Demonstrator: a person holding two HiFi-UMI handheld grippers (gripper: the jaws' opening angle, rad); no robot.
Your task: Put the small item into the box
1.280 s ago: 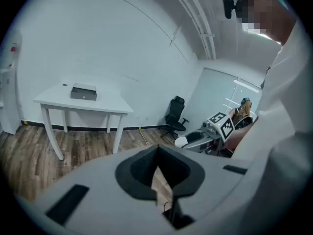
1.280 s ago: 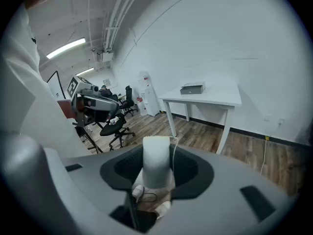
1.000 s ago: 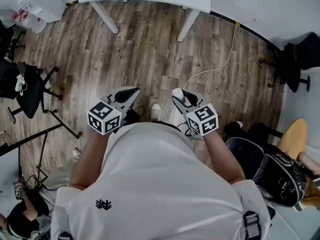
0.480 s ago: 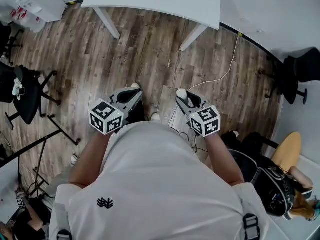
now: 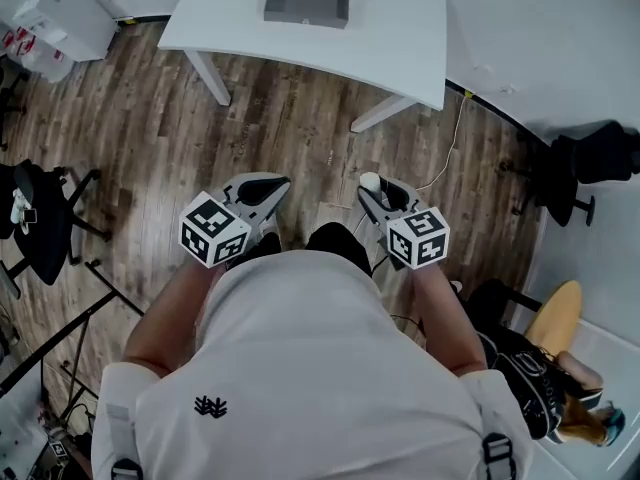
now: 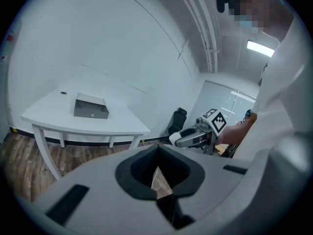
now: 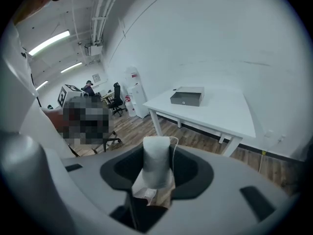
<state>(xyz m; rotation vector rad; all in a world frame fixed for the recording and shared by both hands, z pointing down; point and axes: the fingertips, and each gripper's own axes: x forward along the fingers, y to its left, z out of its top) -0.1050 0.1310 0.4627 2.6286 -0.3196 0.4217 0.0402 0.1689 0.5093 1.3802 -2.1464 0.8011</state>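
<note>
Holding the small item (image 7: 157, 166) at waist height over the wooden floor, well short of the far table (image 5: 400, 48). The grey box (image 5: 307, 4) sits there by the table's far edge. Right tongs (image 5: 376, 190) stand fairly wide but are clamped on the white item, probably to carry it over. Left tongs (image 5: 262, 190) are empty, jaws practically together with only a sliver of floor showing between; likely just idle alongside.

A white cable (image 5: 453, 140) is laid across the wooden floor (image 5: 290, 118) at the right. A black office chair (image 5: 45, 218) is placed left, a second black chair (image 5: 585, 163) far right.
</note>
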